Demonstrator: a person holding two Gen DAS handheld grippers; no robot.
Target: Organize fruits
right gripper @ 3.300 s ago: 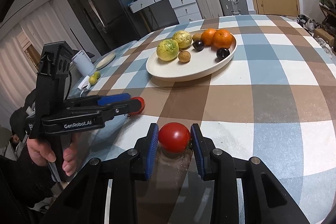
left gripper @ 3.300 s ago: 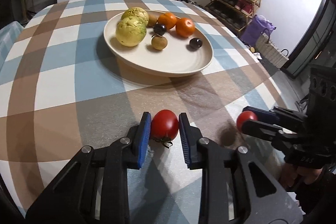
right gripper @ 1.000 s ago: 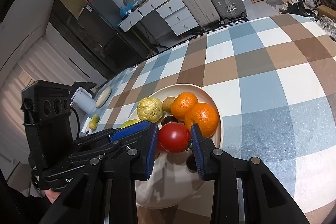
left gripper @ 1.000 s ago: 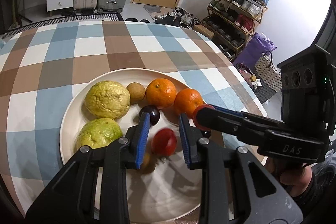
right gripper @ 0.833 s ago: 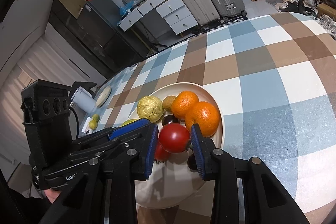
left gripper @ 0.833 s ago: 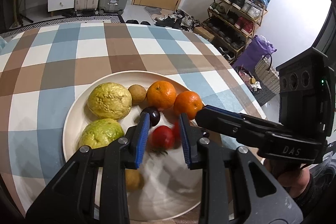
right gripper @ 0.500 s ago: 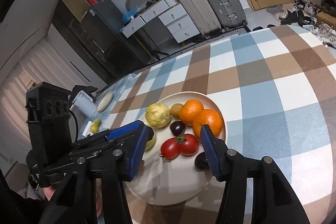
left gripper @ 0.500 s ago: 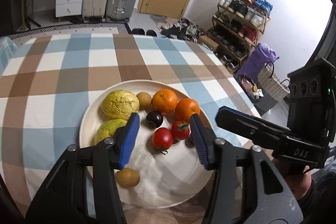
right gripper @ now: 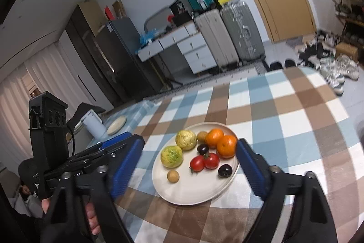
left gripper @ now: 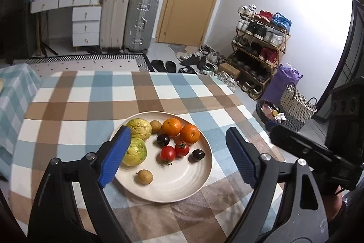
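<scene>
A cream plate [left gripper: 182, 188] [right gripper: 193, 193] sits on the checked tablecloth. On it lie two red tomatoes [left gripper: 168, 153] [right gripper: 197, 163] side by side, two oranges [left gripper: 190, 134] [right gripper: 226, 146], two yellow-green fruits [left gripper: 134, 152] [right gripper: 171, 156], two dark plums [left gripper: 197, 154] [right gripper: 224, 170] and two small brown fruits [left gripper: 143, 177] [right gripper: 173, 175]. My left gripper [left gripper: 176, 159] is wide open and empty, raised above the plate. My right gripper [right gripper: 190, 171] is wide open and empty too, also raised above the plate. Each gripper shows at the edge of the other's view.
The table [left gripper: 75, 106] has a checked blue, brown and white cloth. A white jug and a small plate [right gripper: 116, 122] stand on a side table at the left. Suitcases, drawers, a door and a shoe rack [left gripper: 259, 44] stand beyond the table.
Both grippers carried a tomato to the plate, opened and let them go. Both have since opened wider and pulled up and back from the plate.
</scene>
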